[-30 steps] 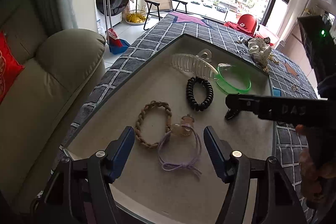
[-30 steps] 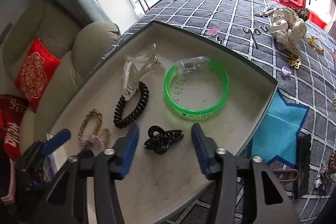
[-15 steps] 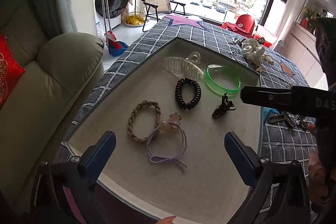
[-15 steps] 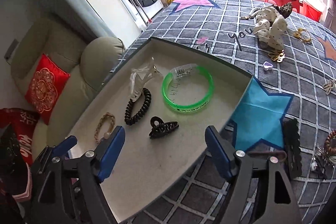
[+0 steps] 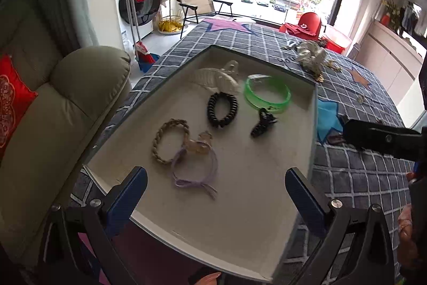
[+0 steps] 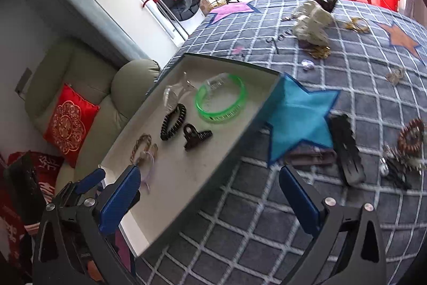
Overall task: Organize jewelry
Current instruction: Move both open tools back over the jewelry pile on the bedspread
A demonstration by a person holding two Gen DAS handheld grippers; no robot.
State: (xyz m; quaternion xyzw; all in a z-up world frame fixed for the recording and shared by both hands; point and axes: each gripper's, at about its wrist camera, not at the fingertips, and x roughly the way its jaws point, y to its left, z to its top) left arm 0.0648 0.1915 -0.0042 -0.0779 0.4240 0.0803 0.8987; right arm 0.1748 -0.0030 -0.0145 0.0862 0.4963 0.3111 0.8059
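A shallow white tray on the checked cloth holds a clear claw clip, a green bangle, a black coil tie, a black claw clip, a braided tan tie and a purple tie with a charm. My left gripper hangs open over the tray's near end, above the purple tie, holding nothing. My right gripper straddles the tray's right rim; its jaws are opening, with nothing gripped. The black claw clip lies free beyond it.
Loose pieces lie on the cloth right of the tray: a black barrette, a brown clip, a bead bracelet, a spotted scrunchie. A beige sofa with a red cushion stands left of the table.
Both grippers opened wide and drew back up from the tray. The purple tie and black claw clip stay lying in it. The right gripper swung right, toward the cloth.
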